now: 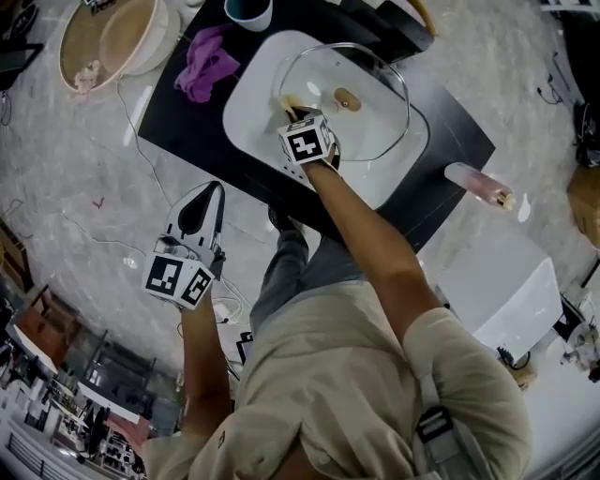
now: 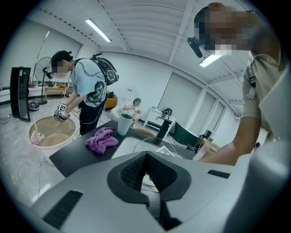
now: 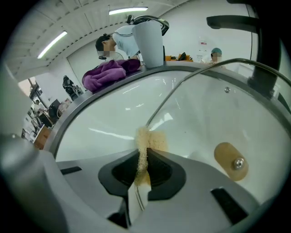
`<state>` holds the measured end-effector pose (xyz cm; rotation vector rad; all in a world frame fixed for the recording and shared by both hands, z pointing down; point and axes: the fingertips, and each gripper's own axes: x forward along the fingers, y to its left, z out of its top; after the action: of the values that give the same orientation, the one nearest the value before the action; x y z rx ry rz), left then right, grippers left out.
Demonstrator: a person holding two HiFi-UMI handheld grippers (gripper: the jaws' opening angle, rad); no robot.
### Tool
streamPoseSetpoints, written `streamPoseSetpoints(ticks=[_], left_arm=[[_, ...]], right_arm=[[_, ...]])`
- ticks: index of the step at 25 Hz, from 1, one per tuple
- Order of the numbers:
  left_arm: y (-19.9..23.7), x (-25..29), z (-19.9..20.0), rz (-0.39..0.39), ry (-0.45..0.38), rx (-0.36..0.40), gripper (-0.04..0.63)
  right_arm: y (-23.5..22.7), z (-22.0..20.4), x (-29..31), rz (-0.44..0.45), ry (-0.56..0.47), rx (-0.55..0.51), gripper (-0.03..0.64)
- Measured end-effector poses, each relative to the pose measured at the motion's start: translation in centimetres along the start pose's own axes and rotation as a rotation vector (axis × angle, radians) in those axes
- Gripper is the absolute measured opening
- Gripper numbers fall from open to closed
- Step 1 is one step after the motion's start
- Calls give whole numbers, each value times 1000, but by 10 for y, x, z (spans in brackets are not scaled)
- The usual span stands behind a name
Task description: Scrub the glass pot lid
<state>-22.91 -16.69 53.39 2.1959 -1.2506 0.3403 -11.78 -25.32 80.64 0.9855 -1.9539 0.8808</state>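
Pinching a sponge (image 3: pixel 152 138), the right hand-held gripper (image 3: pixel 144 154) is scrubbing the rim of the lid (image 1: pixel 367 120) lying in a white basin (image 1: pixel 247 114), the left hand-held gripper (image 2: pixel 145 160) hanging pressed together and empty; sweeping across the glass probably comes next.

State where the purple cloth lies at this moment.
In the head view the purple cloth lies on the black mat, left of the white basin, near the cup.

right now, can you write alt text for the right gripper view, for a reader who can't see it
The right gripper, jaws shut on a yellow sponge, holds it at the rim of a glass pot lid lying in a white basin. Behind the basin sit a purple cloth and a pale cup.
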Motion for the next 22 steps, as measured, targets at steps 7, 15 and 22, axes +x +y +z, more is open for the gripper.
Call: streamPoseSetpoints(ticks=[7,15,22], left_arm=[[6,-4,1,9,-6,-7,14],[0,3,5,-12,-4,11,14],[-12,11,17,-45,-19,34,14]], right_arm=[[2,2,-1,-5,-10,-4,44],[-6,-11,-9,-12,-12,28,44],[-44,-52,-38,-47,25,112,44]])
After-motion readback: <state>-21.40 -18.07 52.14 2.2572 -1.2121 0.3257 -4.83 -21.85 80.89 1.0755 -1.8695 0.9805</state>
